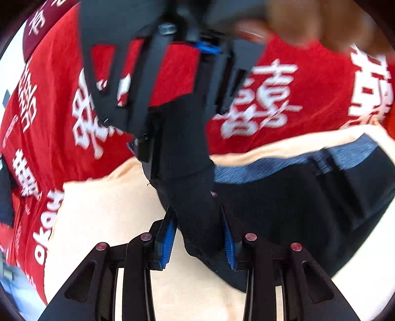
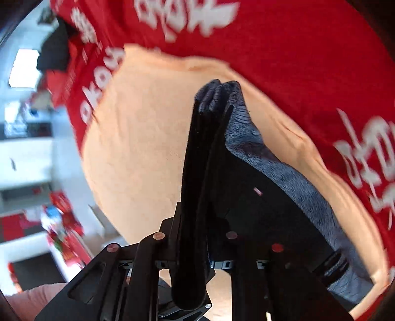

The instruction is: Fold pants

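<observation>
A red cloth [image 1: 172, 74] printed with large white characters covers the surface across the far part of both views. On it lies a pale peach cloth [image 1: 111, 212], which fills the near ground under the tools.

The pants [image 1: 296, 197] are dark, almost black, with a blue-grey waistband [image 1: 259, 170] along their far edge. In the left wrist view they rest on the peach cloth with their long axis running from the middle out to the right, the waistband stretching rightward and a belt loop showing near the right end. A bunched corner of the dark fabric is lifted off the cloth and drawn toward the near side.

The left tool [image 1: 198, 237] is clamped on that bunched corner: the fabric fills the gap between its two blue pads [image 1: 167, 244], which press on it from both sides. The right tool [image 1: 177, 81] stands just beyond, at the far middle of that view, reaching down onto the pants, with a person's hand [image 1: 308, 22] blurred behind it.

In the right wrist view the right tool [image 2: 214, 98] has its fingers [image 2: 195, 153] drawn nearly together, with a wad of the grey waistband [image 2: 246, 133] pinched at their tips. From there the pants [image 2: 259, 210] trail back to the near right, waistband edge on the far side
</observation>
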The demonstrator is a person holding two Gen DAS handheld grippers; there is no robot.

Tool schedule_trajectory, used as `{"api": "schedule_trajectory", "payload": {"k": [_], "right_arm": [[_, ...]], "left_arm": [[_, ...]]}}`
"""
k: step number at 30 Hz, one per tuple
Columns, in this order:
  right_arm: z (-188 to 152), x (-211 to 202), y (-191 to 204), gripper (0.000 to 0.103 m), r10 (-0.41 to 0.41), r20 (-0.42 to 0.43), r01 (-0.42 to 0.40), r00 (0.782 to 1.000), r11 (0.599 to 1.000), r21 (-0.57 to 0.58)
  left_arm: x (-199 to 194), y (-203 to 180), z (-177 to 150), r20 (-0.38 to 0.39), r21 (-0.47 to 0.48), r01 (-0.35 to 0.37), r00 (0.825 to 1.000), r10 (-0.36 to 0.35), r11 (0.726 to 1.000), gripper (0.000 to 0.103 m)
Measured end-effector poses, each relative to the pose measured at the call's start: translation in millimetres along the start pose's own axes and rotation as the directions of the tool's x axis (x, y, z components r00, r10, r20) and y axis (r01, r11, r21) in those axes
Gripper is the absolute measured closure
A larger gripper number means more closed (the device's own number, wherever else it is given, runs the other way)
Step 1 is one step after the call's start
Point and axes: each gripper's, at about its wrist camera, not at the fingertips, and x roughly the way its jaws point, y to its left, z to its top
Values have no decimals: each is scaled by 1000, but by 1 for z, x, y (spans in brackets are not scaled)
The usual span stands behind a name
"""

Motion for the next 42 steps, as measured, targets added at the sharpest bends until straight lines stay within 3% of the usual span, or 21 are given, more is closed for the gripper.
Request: {"api": "schedule_trajectory", "payload": {"k": [1,2,6,13,18,25,27,31,33,36,38,42], "right_arm": [[-12,-14,-8,86,25,38,-26,999,1000,13],[-21,-26,-15,86,23,-1,-23,1000,999,30],[-65,-75,-52,86,113,139,-130,984,984,119],[-170,-144,-123,86,192,396,-284,898,940,189],[-235,-165,-179,86,173,487,-339,856,899,277],[-302,-142,-255,86,146,528,-397,836,825,401],[-314,-130,-273,86,138,532,-403,835,811,424],[-333,-103,-310,86,115,509,-397,853,775,491],[-338,-94,-318,86,101,494,-381,864,772,508],[-340,-84,-321,85,92,494,-376,865,769,516],[-340,-83,-319,85,83,498,-375,863,767,521],[-337,-91,-305,82,3,457,-275,889,803,529]], "left_arm": [[-5,-5,5,9,4,14,1000,-14,1000,67],[-12,-10,10,18,6,31,999,-31,999,67],[-38,-39,31,58,27,109,992,-110,994,67],[-78,-116,61,84,135,237,965,-250,962,67],[-77,-192,70,34,242,300,948,-317,923,67],[-55,-273,58,-71,338,341,938,-338,877,67],[-46,-290,52,-101,357,347,937,-334,867,67],[-26,-313,38,-171,379,346,938,-303,858,64],[-22,-315,33,-196,383,352,934,-298,854,44],[-25,-306,32,-199,357,346,936,-291,868,28],[-30,-299,34,-206,342,350,933,-294,872,28],[-47,-268,44,-204,284,352,931,-303,892,28]]}}
